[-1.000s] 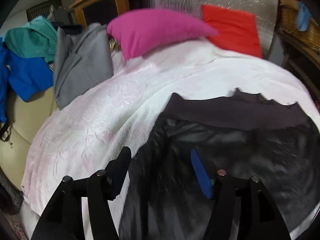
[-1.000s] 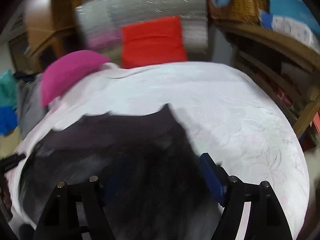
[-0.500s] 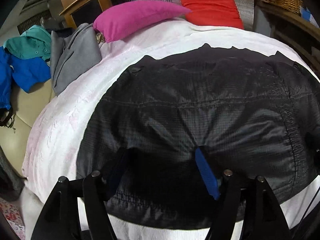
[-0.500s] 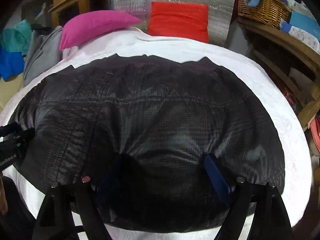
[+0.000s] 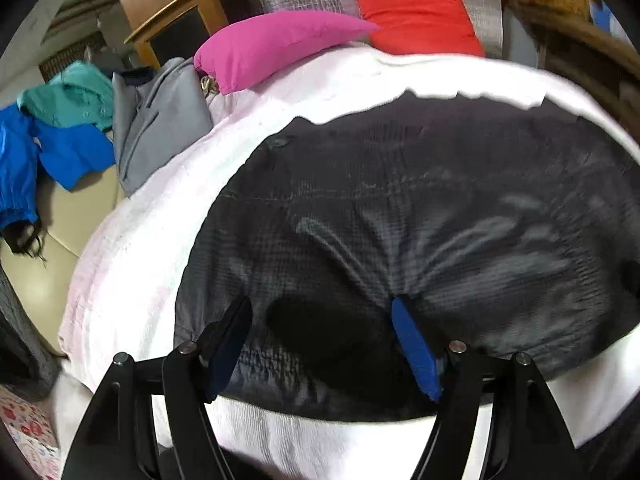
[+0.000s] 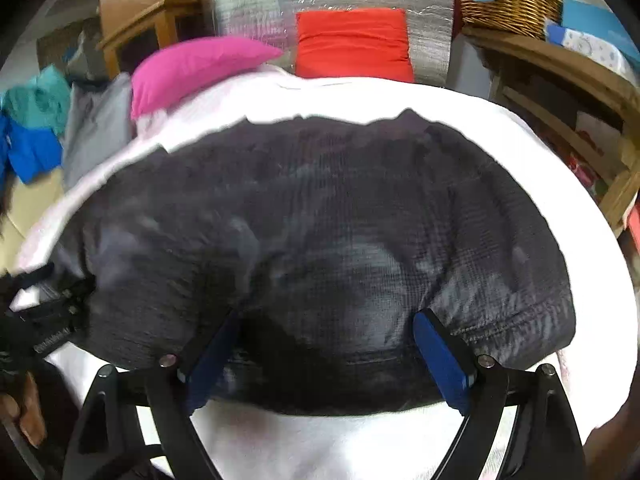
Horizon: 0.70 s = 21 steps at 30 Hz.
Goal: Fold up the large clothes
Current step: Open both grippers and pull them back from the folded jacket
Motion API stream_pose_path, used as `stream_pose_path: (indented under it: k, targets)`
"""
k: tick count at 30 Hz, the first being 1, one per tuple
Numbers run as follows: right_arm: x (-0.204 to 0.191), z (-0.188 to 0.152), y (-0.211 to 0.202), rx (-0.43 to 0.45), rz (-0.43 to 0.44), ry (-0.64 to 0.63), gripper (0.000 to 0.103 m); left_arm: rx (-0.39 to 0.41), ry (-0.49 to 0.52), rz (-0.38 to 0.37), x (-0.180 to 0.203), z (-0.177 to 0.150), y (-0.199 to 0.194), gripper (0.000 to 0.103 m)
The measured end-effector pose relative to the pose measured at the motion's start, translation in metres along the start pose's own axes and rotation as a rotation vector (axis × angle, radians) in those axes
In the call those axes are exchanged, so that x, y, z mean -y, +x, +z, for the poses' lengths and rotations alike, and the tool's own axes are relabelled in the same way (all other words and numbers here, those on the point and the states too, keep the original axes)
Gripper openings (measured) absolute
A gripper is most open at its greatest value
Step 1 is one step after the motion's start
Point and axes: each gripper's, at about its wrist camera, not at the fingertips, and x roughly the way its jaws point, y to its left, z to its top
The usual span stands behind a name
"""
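A large black quilted jacket (image 5: 420, 208) lies spread flat on the white bed cover (image 5: 140, 240); it also fills the right wrist view (image 6: 320, 216). My left gripper (image 5: 320, 320) hovers at the jacket's near hem with its jaws wide apart and nothing between them. My right gripper (image 6: 326, 332) is likewise wide open over the near hem, further right. The left gripper's body shows at the left edge of the right wrist view (image 6: 44, 316).
A pink pillow (image 5: 276, 44) and a red cushion (image 5: 416, 20) lie at the head of the bed. Grey (image 5: 160, 120), teal (image 5: 68, 100) and blue (image 5: 56, 156) clothes are piled at the left. A wicker basket (image 6: 508, 0) sits on wooden shelves at the right.
The jacket was flung out from a bunched heap and now lies spread over the bed. Both grippers have drawn back slightly to its near hem, jaws still apart.
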Motion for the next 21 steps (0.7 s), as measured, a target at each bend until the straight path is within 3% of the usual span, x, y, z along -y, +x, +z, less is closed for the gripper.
stream_pose_path:
  k: [3, 6, 9, 21]
  targets:
    - [-0.01, 0.009, -0.038, 0.095, 0.025, 0.0, 0.092, 0.043, -0.042, -0.067, -0.003, 0.004, -0.028, 0.075]
    - [-0.021, 0.002, -0.067, 0.132, 0.046, 0.008, 0.1, 0.095, -0.044, -0.093, 0.003, -0.002, -0.057, 0.084]
    - [-0.034, -0.014, -0.088, 0.137, 0.083, 0.015, 0.1, 0.127, -0.035, -0.125, 0.008, -0.008, -0.077, 0.086]
    - [-0.037, -0.031, -0.128, 0.204, 0.017, -0.031, 0.1, 0.142, -0.103, -0.159, -0.003, -0.011, -0.101, 0.092]
